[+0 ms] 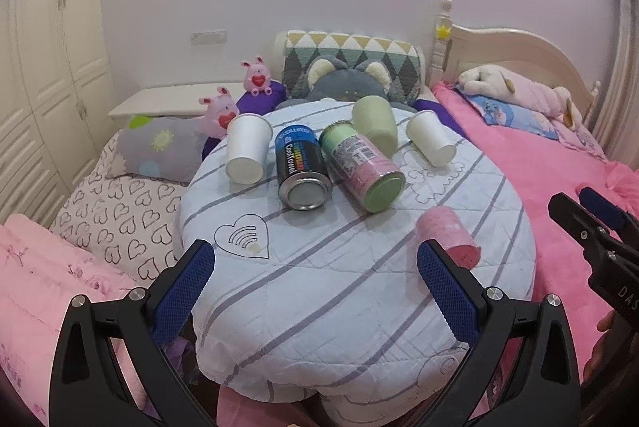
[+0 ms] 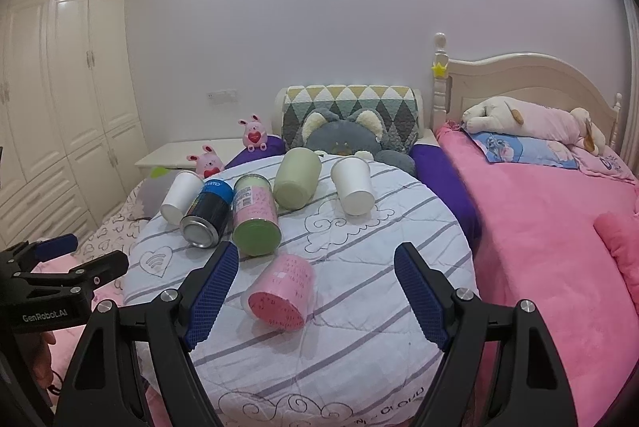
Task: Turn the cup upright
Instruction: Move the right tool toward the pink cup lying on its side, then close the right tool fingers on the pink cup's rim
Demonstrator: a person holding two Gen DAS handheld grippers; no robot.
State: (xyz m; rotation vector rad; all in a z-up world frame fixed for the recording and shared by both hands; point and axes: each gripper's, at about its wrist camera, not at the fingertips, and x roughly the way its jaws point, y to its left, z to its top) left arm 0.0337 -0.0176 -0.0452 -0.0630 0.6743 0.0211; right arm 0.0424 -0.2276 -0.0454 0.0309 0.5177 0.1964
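Observation:
A pink cup (image 2: 281, 293) lies on its side on the round striped cushion (image 2: 359, 327), its base toward me. My right gripper (image 2: 317, 291) is open and empty, with the cup between its fingers but nearer the left one. In the left wrist view the pink cup (image 1: 447, 233) lies just beyond the right finger (image 1: 447, 287) of my left gripper (image 1: 315, 287), which is open and empty. A green cup (image 2: 297, 177) and two white cups (image 2: 353, 183) (image 2: 179, 197) also lie on their sides farther back.
Two cans lie on their sides mid-cushion: a black and blue one (image 2: 207, 213) and a green and pink one (image 2: 255, 215). Plush toys (image 2: 343, 137) and pillows sit behind. A pink bed (image 2: 559, 227) is at the right and a wardrobe (image 2: 68, 87) at the left.

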